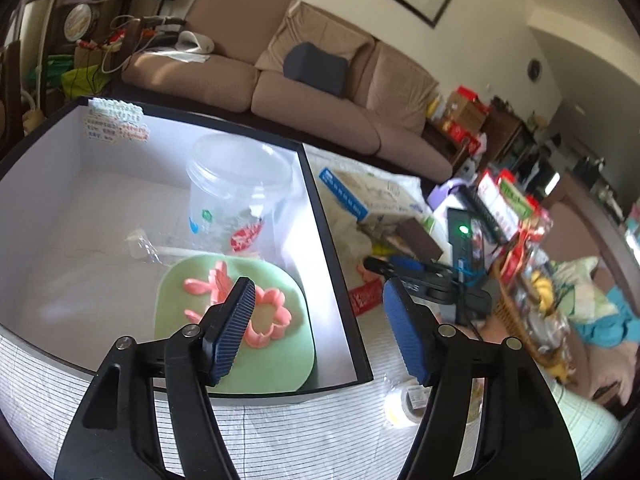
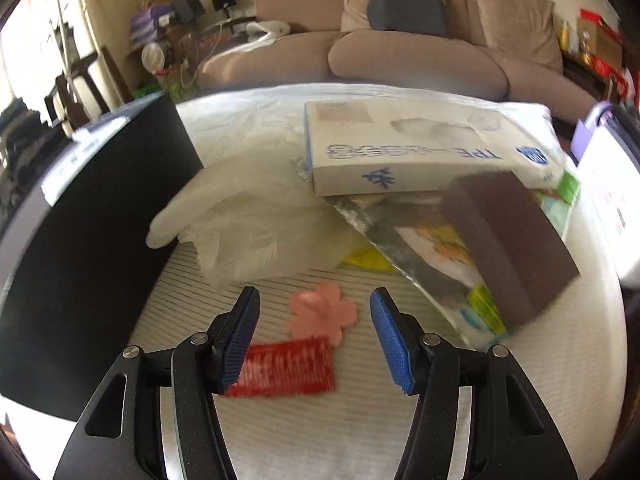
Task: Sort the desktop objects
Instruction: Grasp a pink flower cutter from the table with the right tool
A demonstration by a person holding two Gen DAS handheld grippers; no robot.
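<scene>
Sorted: pink cutters on green plate inside box.
Left: pink flower between right gripper fingers.
Grippers: both spread apart, nothing held; left gripper.

The right gripper, jaws spread, hovers above a pink flower piece and red packet.

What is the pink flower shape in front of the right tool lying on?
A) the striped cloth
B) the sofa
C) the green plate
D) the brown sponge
A: the pink flower shape lies flat on the striped cloth, just ahead of the open right tool, beside a red packet.
</scene>
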